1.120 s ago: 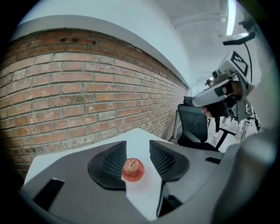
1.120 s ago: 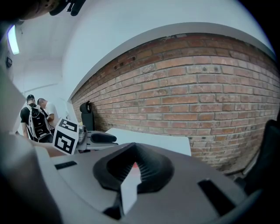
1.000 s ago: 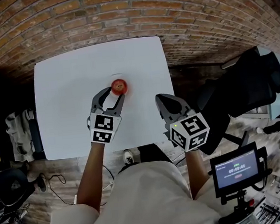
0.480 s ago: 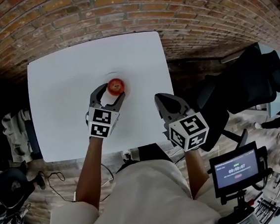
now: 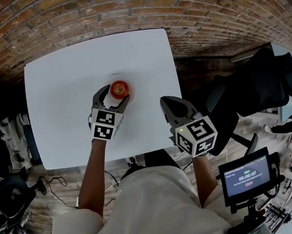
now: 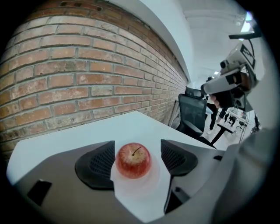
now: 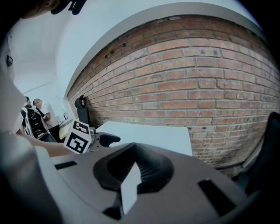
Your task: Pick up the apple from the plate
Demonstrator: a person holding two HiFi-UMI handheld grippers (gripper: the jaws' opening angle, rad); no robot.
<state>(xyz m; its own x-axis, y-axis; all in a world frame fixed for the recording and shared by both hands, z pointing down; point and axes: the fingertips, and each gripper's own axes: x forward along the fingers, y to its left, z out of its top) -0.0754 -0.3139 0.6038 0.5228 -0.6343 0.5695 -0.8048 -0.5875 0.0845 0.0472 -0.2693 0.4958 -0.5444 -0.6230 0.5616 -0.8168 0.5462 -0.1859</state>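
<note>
A red apple [image 5: 119,88] [image 6: 133,159] stands on a small white plate [image 6: 151,186] near the middle of the white table [image 5: 60,86]. My left gripper [image 5: 115,93] [image 6: 136,160] is open, one jaw on each side of the apple. Its jaws have just been opening. The left pad [image 6: 98,164] is very near the apple's skin, while the right pad [image 6: 175,157] stands off with a clear gap. Over the table's near right edge my right gripper [image 5: 172,106] [image 7: 131,168] is shut and holds nothing. In the head view the plate is barely told from the table.
The brick wall [image 6: 78,78] runs past the table's far edge. A black office chair [image 5: 267,85] stands to the right of the table, and a small screen on a stand [image 5: 245,176] is at the lower right. My left gripper's marker cube [image 7: 78,138] shows in the right gripper view.
The left gripper has slid forward and down with its jaws spread wider, so the apple now lies between them instead of at the tips. The right gripper has dropped slightly.
</note>
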